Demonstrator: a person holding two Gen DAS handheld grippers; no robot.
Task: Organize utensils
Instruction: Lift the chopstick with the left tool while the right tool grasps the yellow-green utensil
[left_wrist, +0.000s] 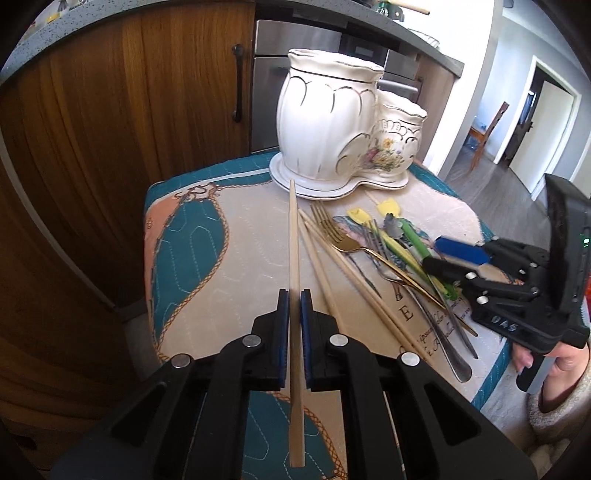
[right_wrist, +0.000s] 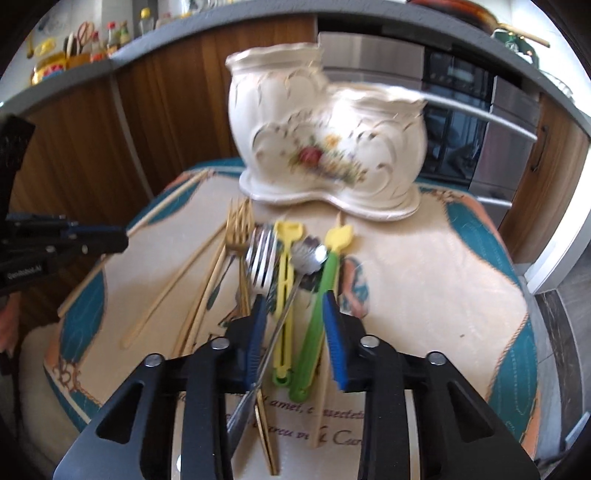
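Two ceramic jars joined on one base, the holder (left_wrist: 332, 122), stand at the far end of the worktop (left_wrist: 229, 258), on its patterned cloth; the loose utensil pile lies in front of it, nothing visibly in the jars yet. Left tongs (left_wrist: 294, 295) are clamped narrow on a single wooden chopstick (left_wrist: 293, 236), tip pointing toward the holder base and nearly touching it. Risk: the stick is long and gripped well back from the tip, so it may pivot or strike the rim instead of dropping in. Right tongs (right_wrist: 295, 299) are partly closed, straddling a green-handled utensil (right_wrist: 317, 295), a yellow one (right_wrist: 286, 280) and a slim silver spoon (right_wrist: 308, 258); whether the pads actually press on any, cannot tell. Risk: several handles get pinched together, or the overlapping silver fork (right_wrist: 262, 262) and gold fork (right_wrist: 238, 225) get dragged. Left wrist view shows the chopstick grip clearly and the right tongs low over the pile from the side, with a hand under them. Right wrist view, motion-blurred, shows what sits between its own jaws, plus loose chopsticks (right_wrist: 166, 291) to the left.
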